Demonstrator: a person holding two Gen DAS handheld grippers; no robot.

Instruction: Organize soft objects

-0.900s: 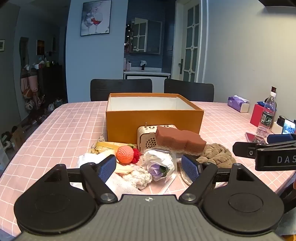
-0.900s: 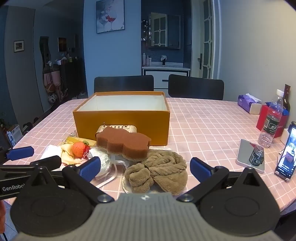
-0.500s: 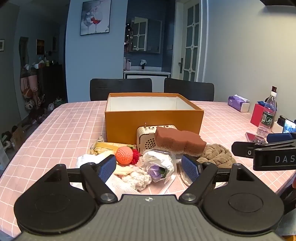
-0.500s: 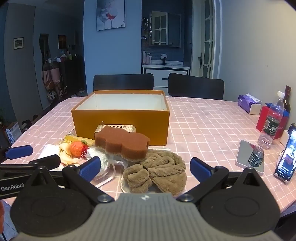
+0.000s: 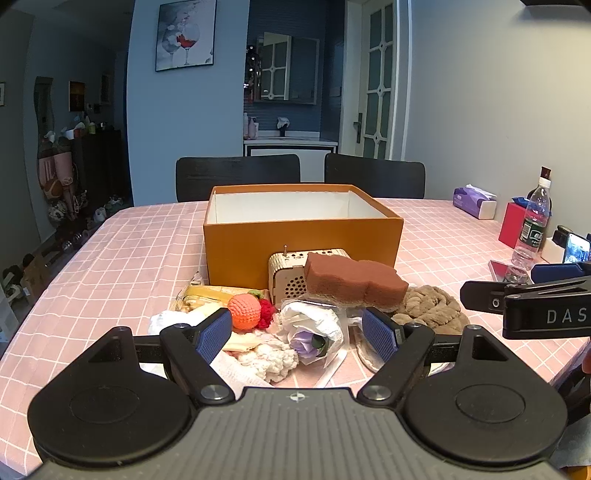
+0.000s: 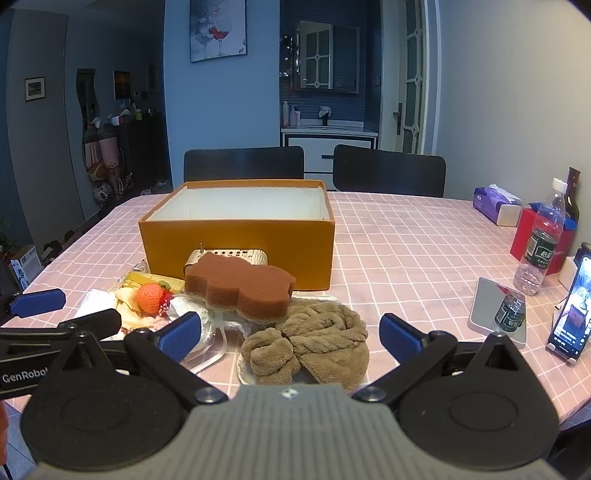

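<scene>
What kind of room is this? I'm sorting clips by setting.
Most likely a home dining room: a dining table under a pink checked tablecloth with two dark chairs behind it, a framed wine-glass picture on the wall, and a washbasin nook beyond.

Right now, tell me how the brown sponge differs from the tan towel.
The brown sponge is a flat, smooth-topped slab with a scalloped outline; the tan towel is a fluffy, twisted bundle. The sponge is reddish brown, the towel paler tan. The sponge sits propped on other items; the towel lies lower, nearer the right gripper. Both lie outside the orange box.
</scene>
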